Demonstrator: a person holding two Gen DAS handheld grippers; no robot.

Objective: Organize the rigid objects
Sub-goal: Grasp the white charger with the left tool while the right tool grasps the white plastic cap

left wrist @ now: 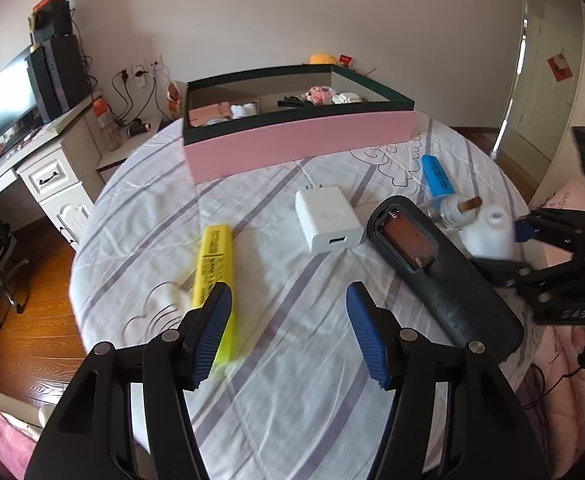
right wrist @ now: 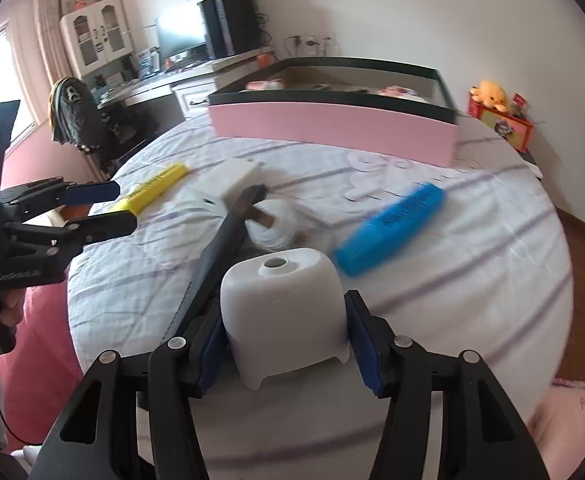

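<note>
My right gripper (right wrist: 282,336) is shut on a small white plastic device (right wrist: 284,308) with a hole on top, near the table's right edge; it also shows in the left wrist view (left wrist: 490,234). My left gripper (left wrist: 288,320) is open and empty above the cloth, its left finger beside a yellow highlighter (left wrist: 214,276). A white charger (left wrist: 328,218), a black remote (left wrist: 432,268) with its battery bay open, a blue highlighter (right wrist: 388,226) and a roll of tape (right wrist: 272,226) lie on the table. The pink box (left wrist: 292,144) stands at the back.
The round table wears a white striped cloth (left wrist: 292,400). The pink box holds several small items. A desk with a monitor (left wrist: 8,104) stands to the left. Wooden floor (left wrist: 24,328) lies beyond the table's left edge.
</note>
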